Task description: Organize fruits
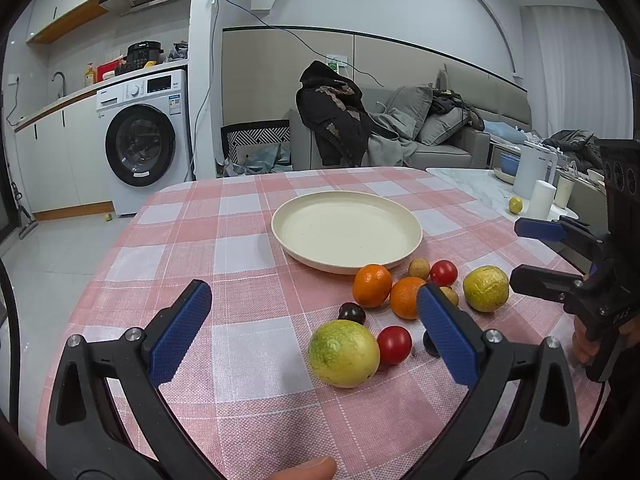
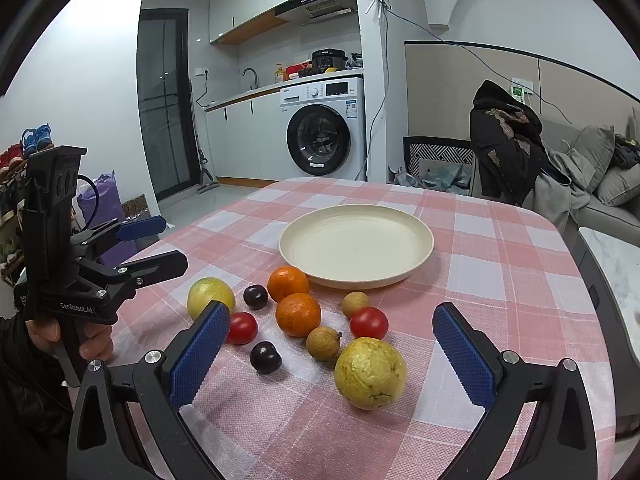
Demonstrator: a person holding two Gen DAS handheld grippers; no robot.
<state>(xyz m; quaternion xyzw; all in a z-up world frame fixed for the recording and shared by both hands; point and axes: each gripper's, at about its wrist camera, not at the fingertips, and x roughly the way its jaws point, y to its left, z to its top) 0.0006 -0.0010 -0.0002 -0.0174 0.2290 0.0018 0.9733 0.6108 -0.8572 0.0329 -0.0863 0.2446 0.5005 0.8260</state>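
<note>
A cream plate sits empty on the pink checked tablecloth. In front of it lie two oranges, two yellow-green guavas, two red tomatoes, dark plums and small brown longans. My left gripper is open and empty, just above the near guava. My right gripper is open and empty, over the fruit cluster. Each gripper also shows in the other view, the right gripper and the left gripper.
A marble side table with a white kettle, cups and a small yellow fruit stands right of the table. A chair draped with a dark jacket stands behind. A washing machine is beyond.
</note>
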